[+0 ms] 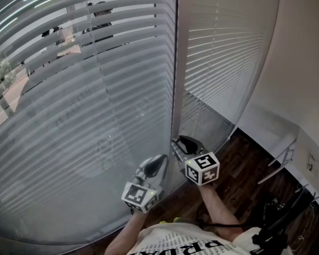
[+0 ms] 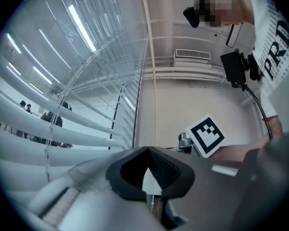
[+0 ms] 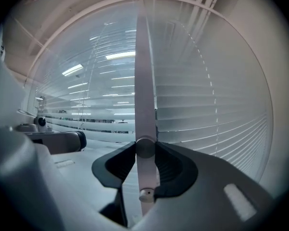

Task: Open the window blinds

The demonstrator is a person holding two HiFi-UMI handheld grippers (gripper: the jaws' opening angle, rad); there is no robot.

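Against a glazed wall hang the window blinds [image 1: 95, 116], two panels side by side, every slat lying with its long axis level. On the left panel the slats are tilted partly open, so figures [image 1: 98, 15] beyond the glass show in the gaps. The right panel [image 1: 223, 52] has its slats turned nearly flat and lets little through. Between the panels a grey tilt wand [image 3: 144, 105] runs straight up and down, its lower end toward the floor. The right gripper [image 3: 145, 150] is clamped on it, both pads pressing a round collar on the wand. The left gripper [image 2: 148, 150] sits just beside it, near the left panel's lower slats, with its jaws closed tip to tip. A thin cord [image 2: 154, 198] shows in the gap behind the tips; whether it is pinched I cannot tell. Each gripper carries a cube [image 1: 202, 168] with black-and-white square markers. The person's white shirt [image 2: 279, 37] bears large black letters reading "PRD". Below lies dark wood flooring [image 1: 244, 169], and a plain pale wall [image 1: 303, 62] stands at the right.
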